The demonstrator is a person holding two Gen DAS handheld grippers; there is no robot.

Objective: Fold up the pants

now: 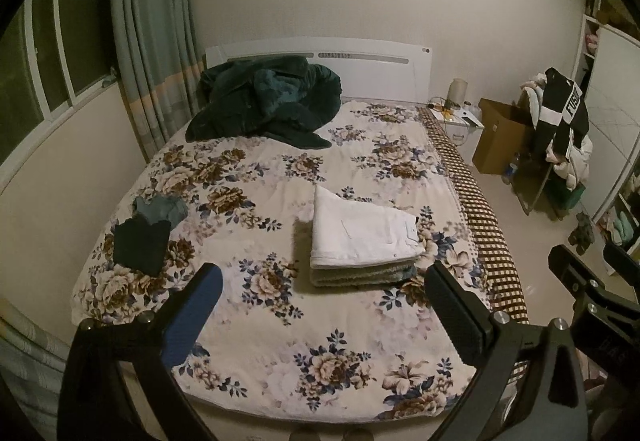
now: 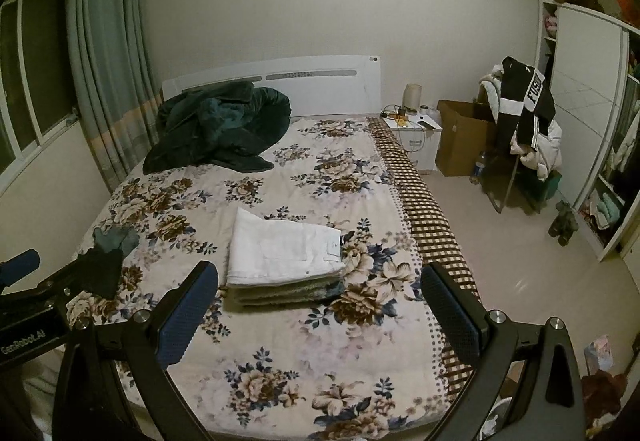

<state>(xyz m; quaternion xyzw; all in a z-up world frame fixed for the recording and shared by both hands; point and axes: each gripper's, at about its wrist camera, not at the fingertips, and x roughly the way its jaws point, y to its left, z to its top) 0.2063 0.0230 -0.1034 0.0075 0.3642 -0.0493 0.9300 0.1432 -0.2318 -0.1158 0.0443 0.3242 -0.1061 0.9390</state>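
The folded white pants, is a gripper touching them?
Apart. The right wrist view shows bedspread between both open grippers and the pants.

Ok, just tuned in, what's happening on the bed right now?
Nobody is gripping anything at the moment. The left gripper and right gripper both hang open above the floral bedspread, near its foot. The white pants lie folded on top of a small stack of folded clothes. A dark green blanket is heaped by the headboard, and two darker garments sit toward the bed's left edge.
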